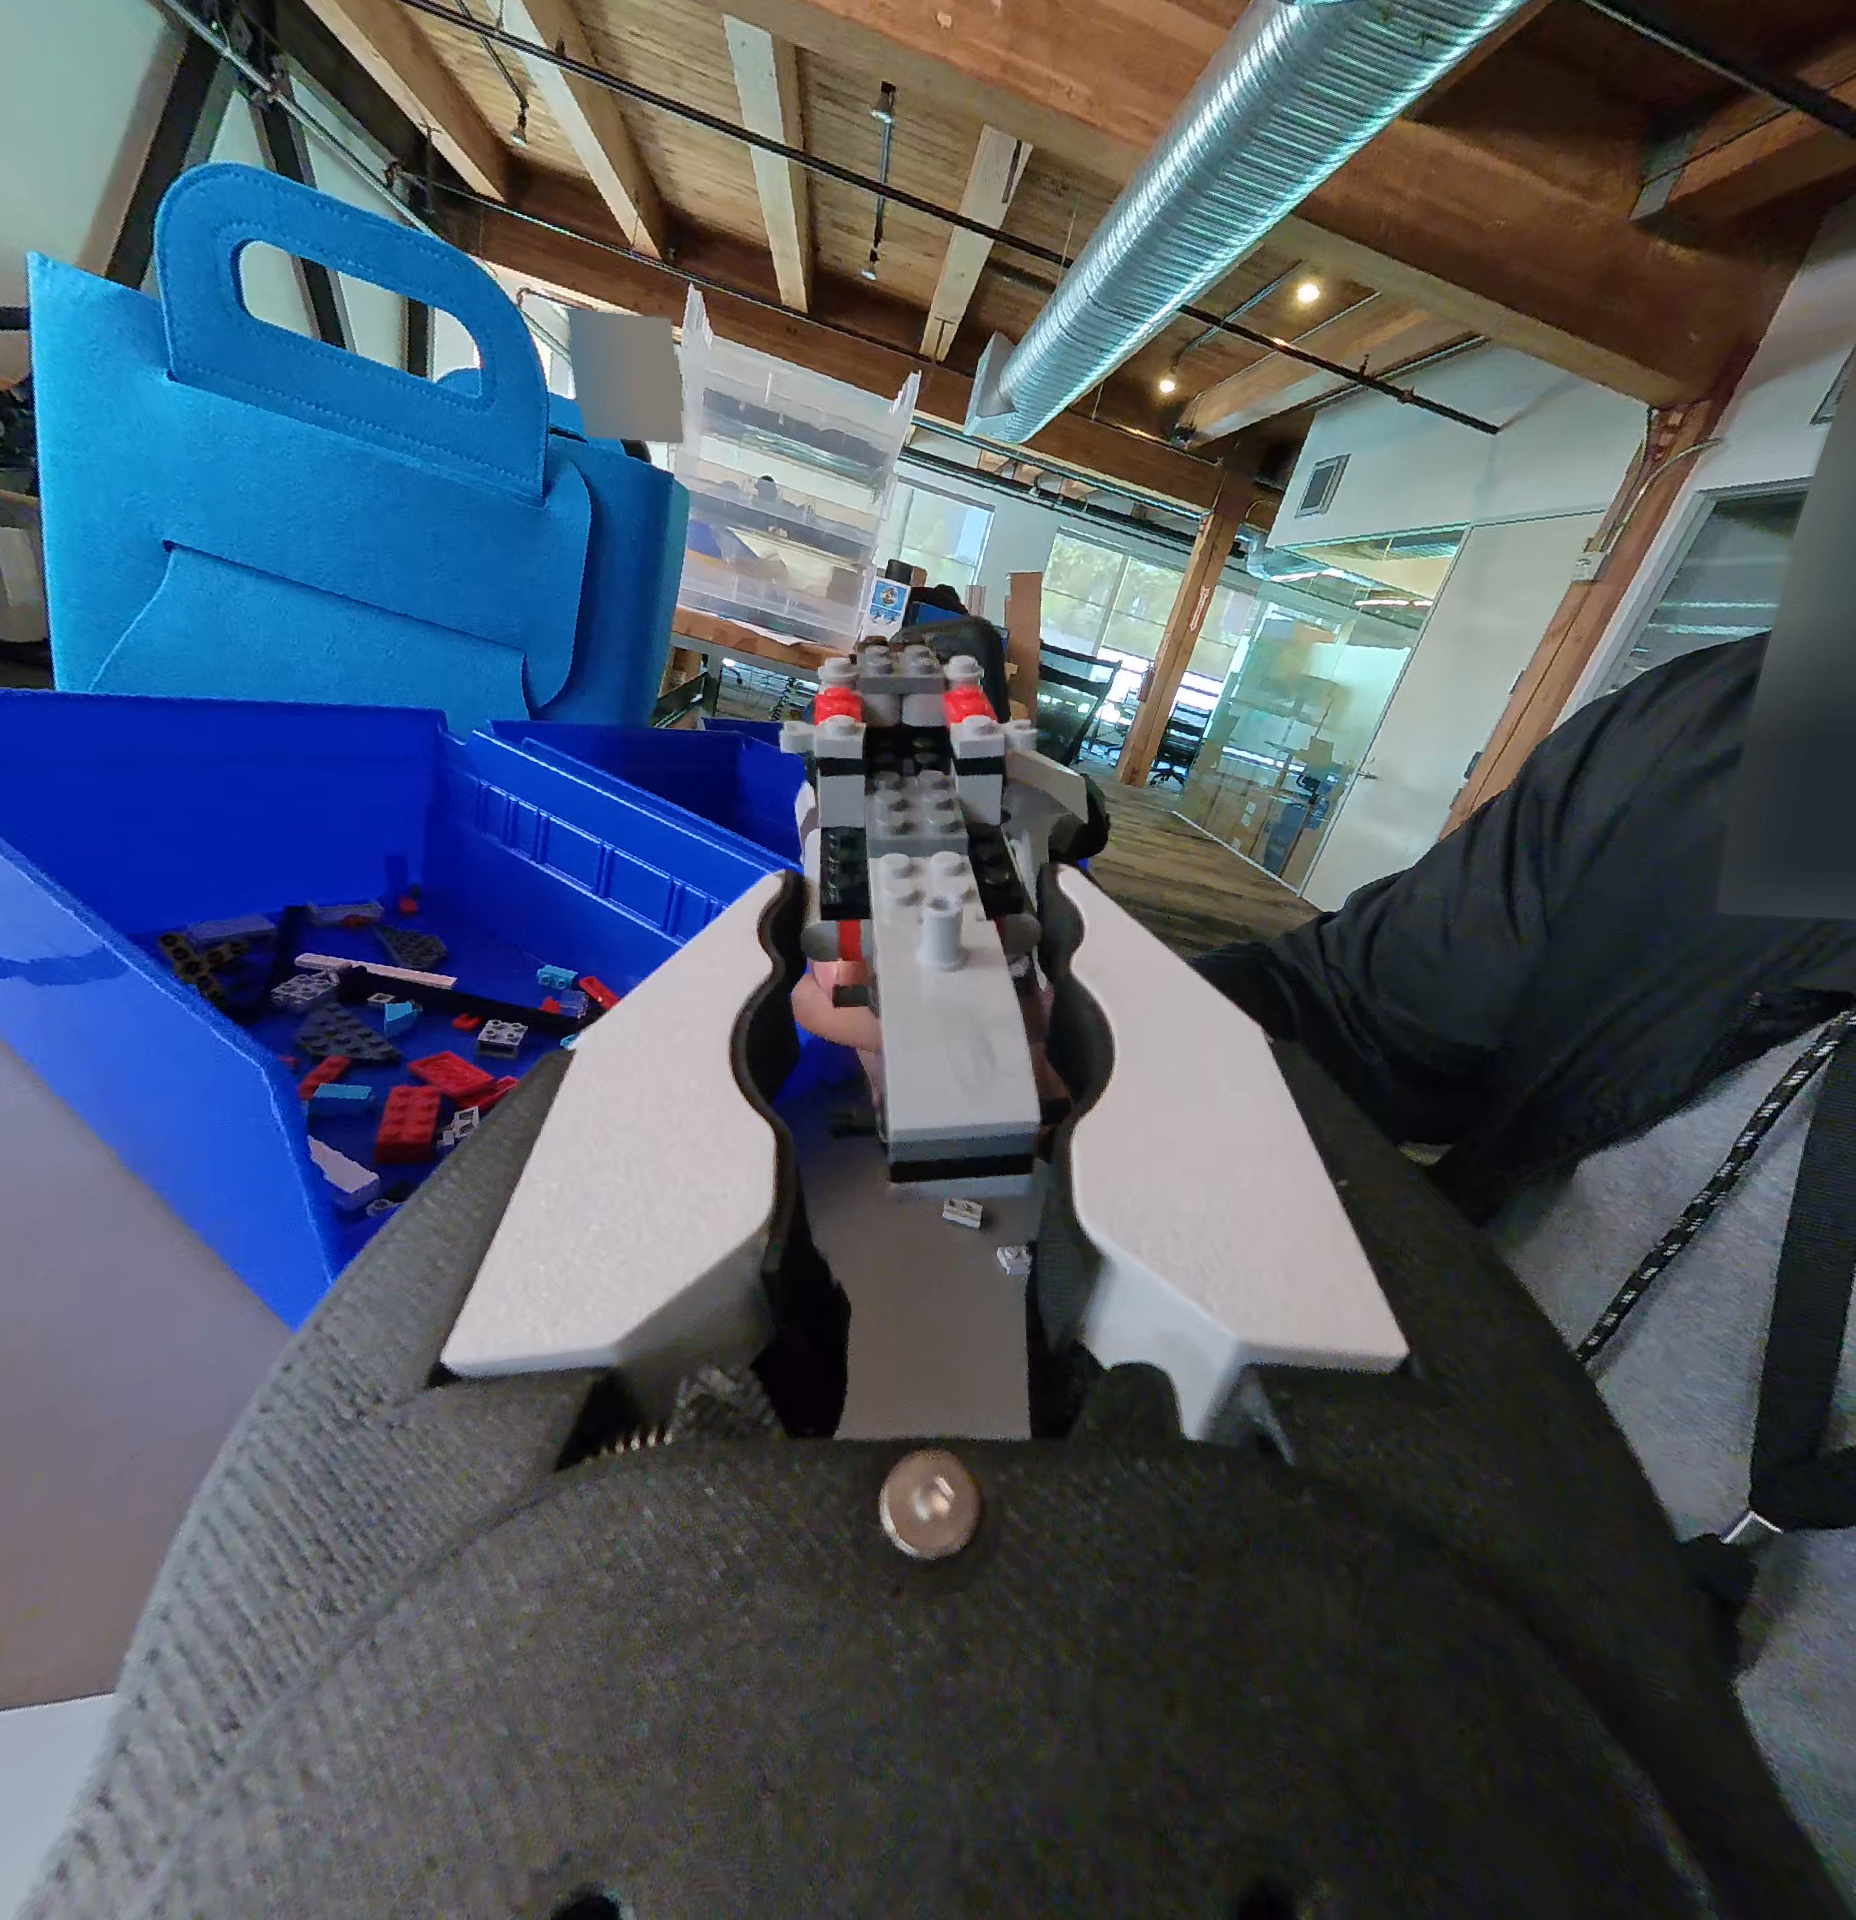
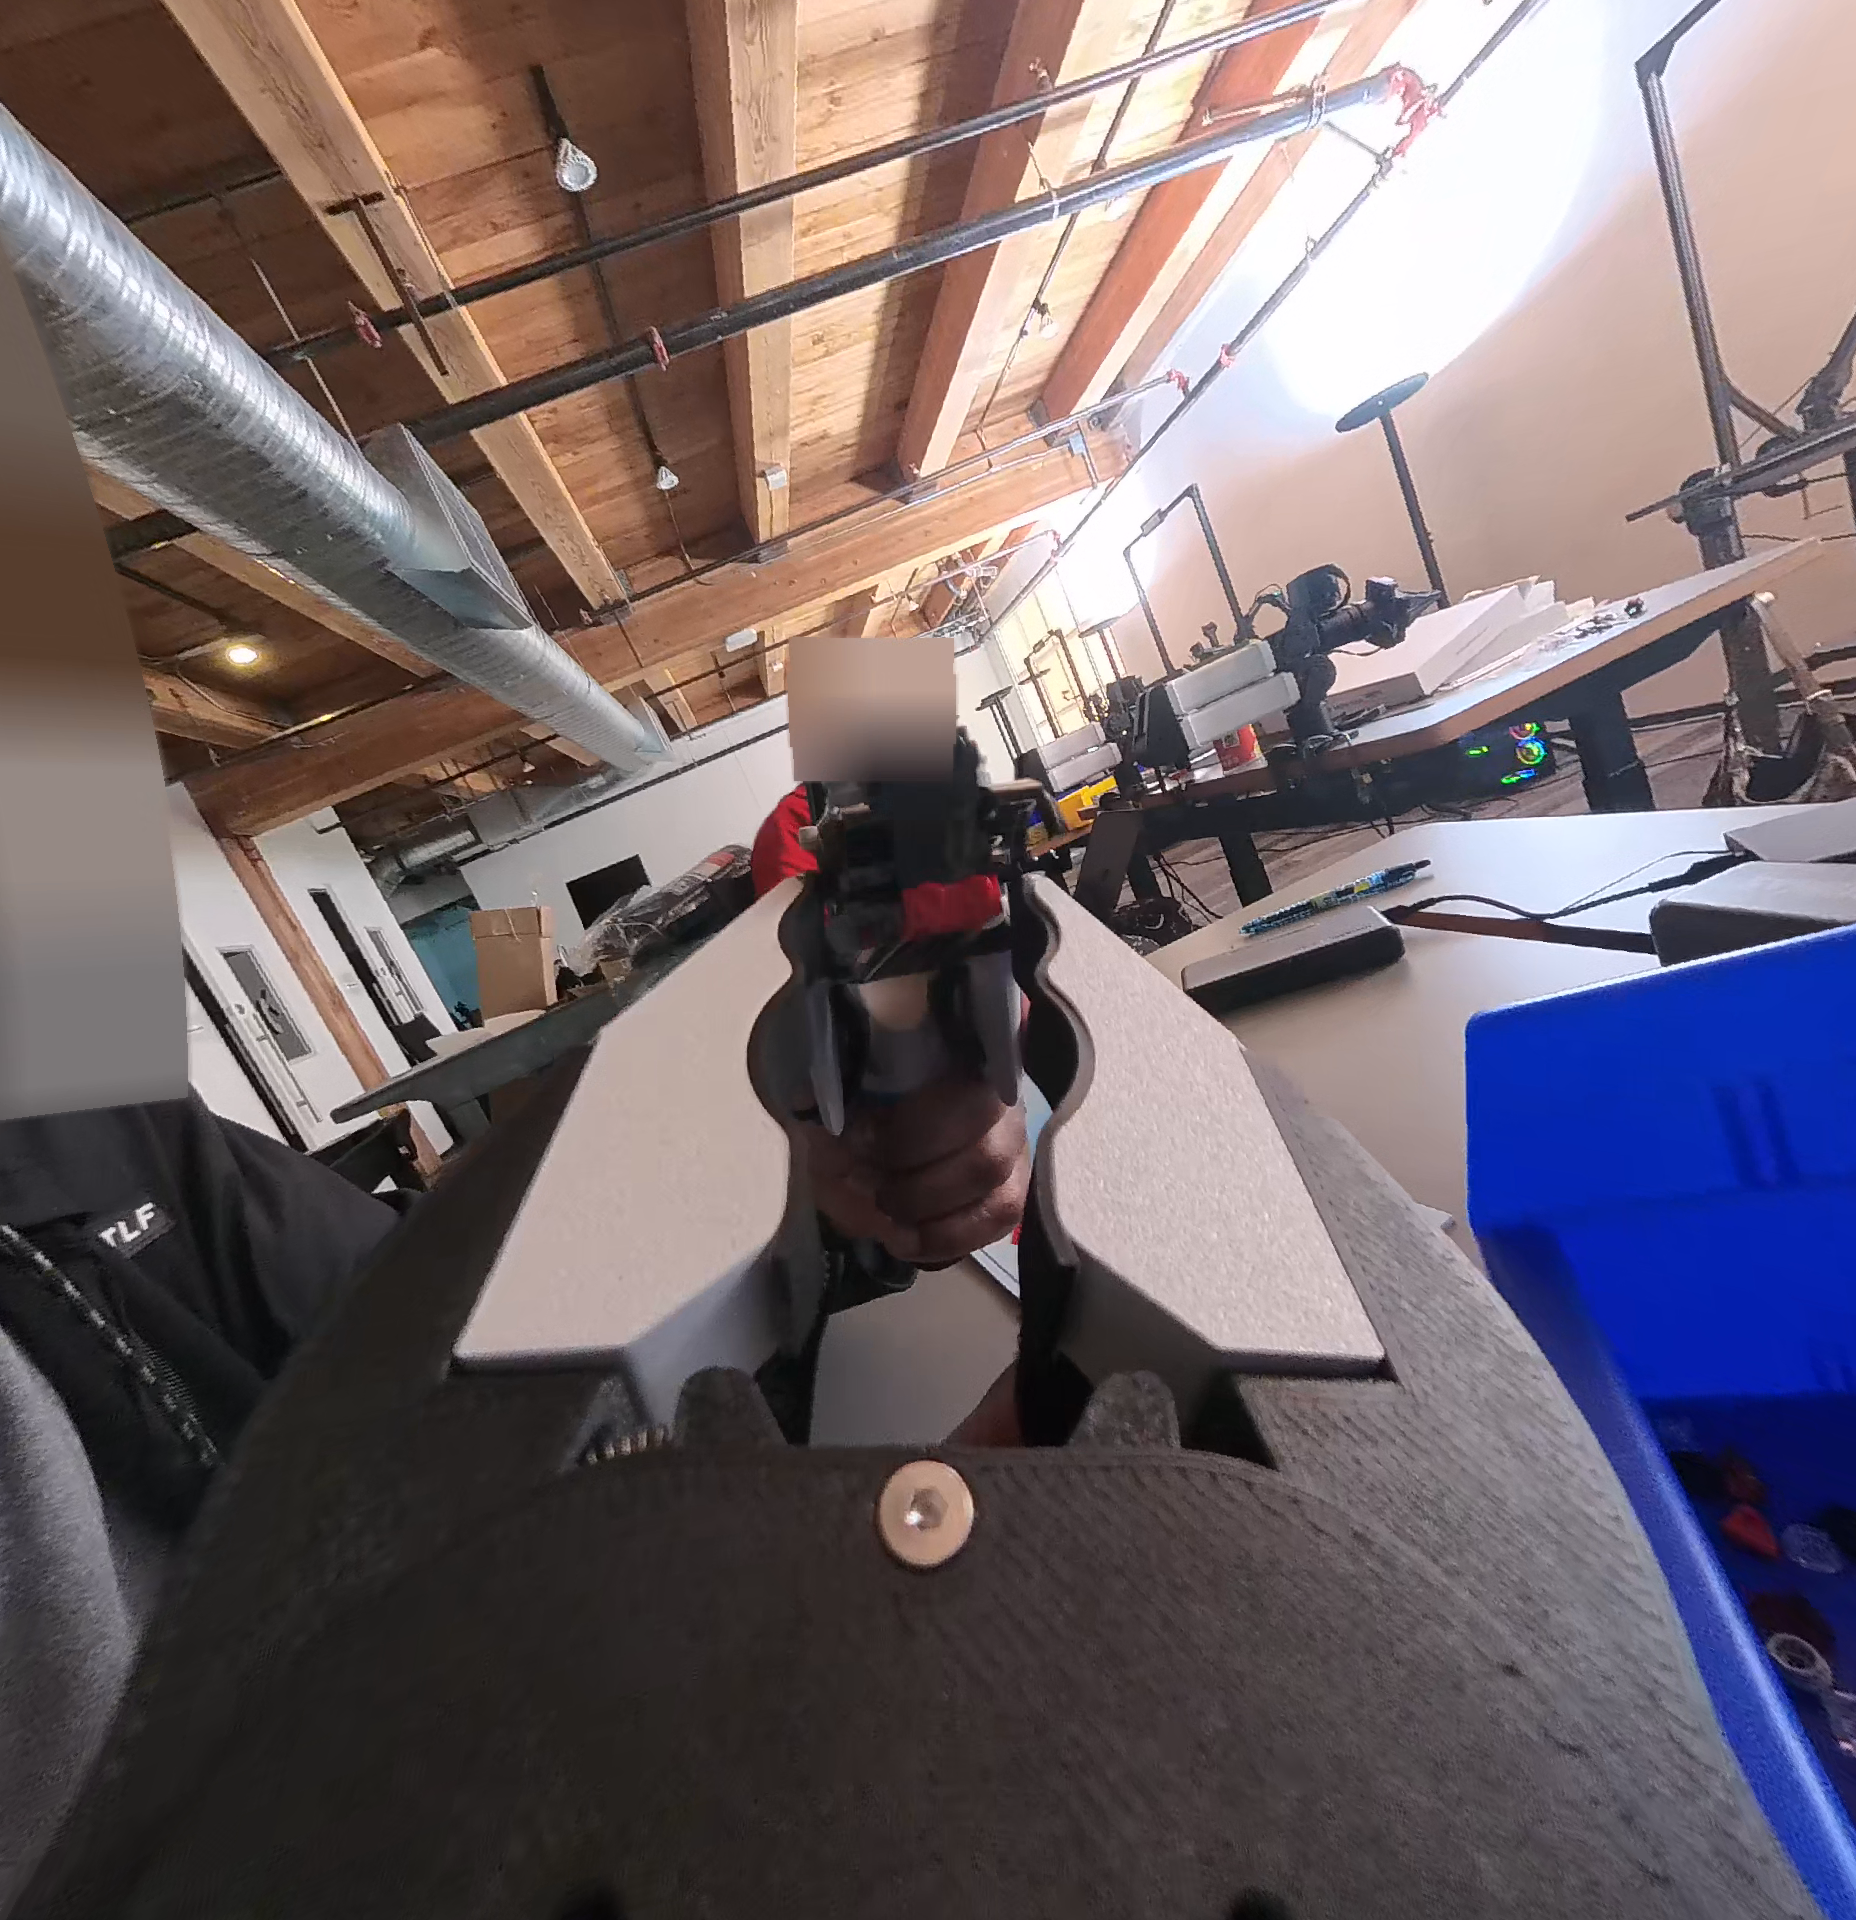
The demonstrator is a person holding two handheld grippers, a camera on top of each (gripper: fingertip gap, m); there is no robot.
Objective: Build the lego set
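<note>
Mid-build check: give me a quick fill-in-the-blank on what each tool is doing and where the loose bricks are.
1. The left tool is shut on the lego ____.
2. The loose bricks lie in a ____ bin.
3. Behind the bin stands a felt bag coloured ____.
4. On the model, a small grey ____ stands upright.

Missing words: model; blue; blue; peg

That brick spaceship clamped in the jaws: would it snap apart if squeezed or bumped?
Probably stiff along its body: the lego model is stacked in layers. The small grey peg and outer red bits look likeliest to pop off. It seems light, and smooth plastic may slip in the left gripper.
</note>
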